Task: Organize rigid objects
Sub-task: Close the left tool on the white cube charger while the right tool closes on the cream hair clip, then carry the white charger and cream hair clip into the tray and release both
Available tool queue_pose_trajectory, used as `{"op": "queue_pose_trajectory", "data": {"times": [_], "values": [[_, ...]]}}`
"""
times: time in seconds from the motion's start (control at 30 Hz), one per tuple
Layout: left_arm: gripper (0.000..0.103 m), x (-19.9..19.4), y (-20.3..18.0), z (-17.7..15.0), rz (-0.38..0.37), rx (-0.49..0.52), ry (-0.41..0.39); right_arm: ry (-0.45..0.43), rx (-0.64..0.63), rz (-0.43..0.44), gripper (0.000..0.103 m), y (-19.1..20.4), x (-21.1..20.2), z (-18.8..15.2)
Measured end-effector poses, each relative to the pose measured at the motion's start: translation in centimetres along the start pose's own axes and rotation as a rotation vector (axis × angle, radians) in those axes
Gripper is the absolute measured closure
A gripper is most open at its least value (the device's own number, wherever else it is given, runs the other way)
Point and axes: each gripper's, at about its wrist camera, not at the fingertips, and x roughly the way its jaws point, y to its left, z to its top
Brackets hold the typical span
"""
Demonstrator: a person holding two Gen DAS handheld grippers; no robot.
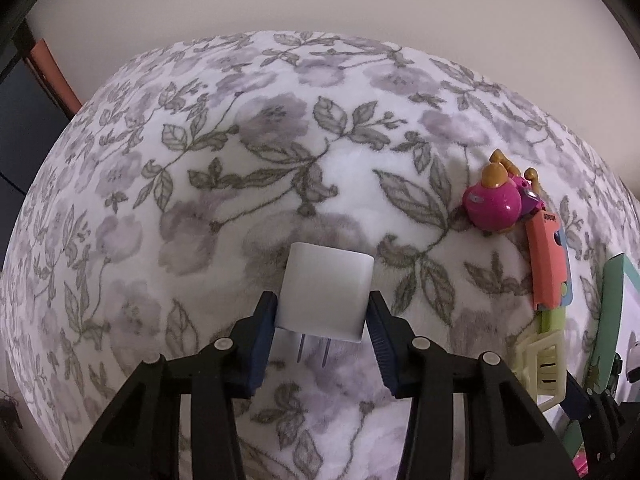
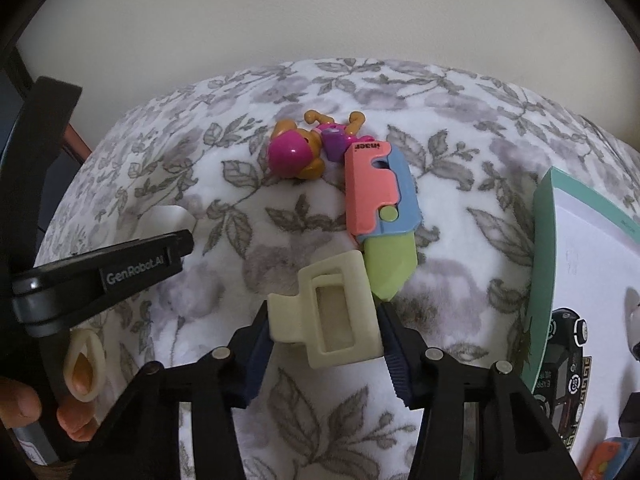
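Resting on the floral fleece blanket (image 1: 240, 128), the white cube-shaped plug adapter (image 1: 326, 294) sits clamped between the blue pads of the left gripper (image 1: 323, 314), its two metal prongs pointing back toward the camera; the cream plastic claw hair clip (image 2: 326, 314) is likewise pinched by the right gripper (image 2: 325, 322). Both pieces look light and stiff. The adapter's smooth flat sides suit a squeeze, though they may slip; the clip, judged springy, is best held across its frame. Cut off at the right edge, a teal-rimmed white box (image 2: 540, 248) hides its contents.
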Motion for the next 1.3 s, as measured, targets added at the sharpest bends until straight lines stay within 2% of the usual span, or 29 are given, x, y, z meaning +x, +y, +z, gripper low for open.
{"op": "queue_pose_trajectory", "data": {"times": [0.23,0.43,0.73,1.0,1.3], "values": [[0.057,-1.6,0.3,-1.4,-0.011,-0.047,0.034,-0.009,0.014,0.025,0.051,-0.1,-1.7,-0.5],[0.058,-4.8,-0.2,-3.0,-0.045,-0.061,0.032,-0.041,0.019,0.036,0.051,-0.5,-5.3,-1.1],[0.058,-11.7,-2.6,-5.4,-0.096,-0.046,-0.030,-0.112,0.067,-0.001,0.051,-2.9,-11.9,-2.7],[0.058,-16.5,-6.3,-8.8,-0.175,-0.027,-0.089,-0.155,0.164,-0.018,0.051,-7.0,-16.6,-5.9],[0.058,-16.3,-11.9,-12.3,-0.225,0.028,-0.047,-0.153,0.259,-0.110,0.051,-13.0,-18.9,-8.4]]}}
